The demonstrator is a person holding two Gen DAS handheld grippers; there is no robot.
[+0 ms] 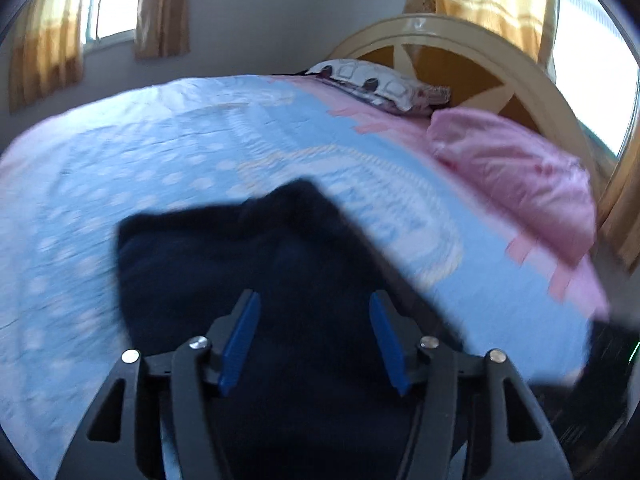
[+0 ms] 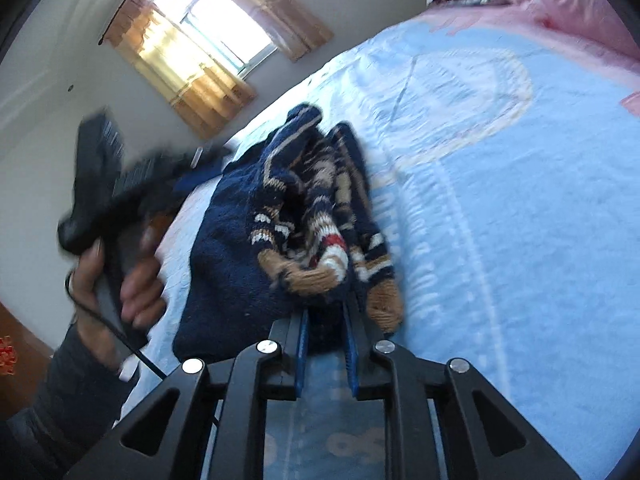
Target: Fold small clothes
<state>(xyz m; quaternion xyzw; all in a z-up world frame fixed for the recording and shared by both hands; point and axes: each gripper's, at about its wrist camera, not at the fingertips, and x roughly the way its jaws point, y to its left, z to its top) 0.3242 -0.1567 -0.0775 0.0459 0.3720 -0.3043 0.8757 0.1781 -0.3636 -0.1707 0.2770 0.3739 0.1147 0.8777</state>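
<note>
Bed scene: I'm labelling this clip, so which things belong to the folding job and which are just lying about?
Part of the job:
- navy knitted sweater, bunched on the blue bedspread
- right gripper, closed on its edge
- left gripper, open above it

Just lying about:
- pink pillow
- patterned pillow
- headboard
- curtains

Left claw [image 1: 314, 344] spread wide, right claw [image 2: 326, 348] nearly closed, fingers parallel
</note>
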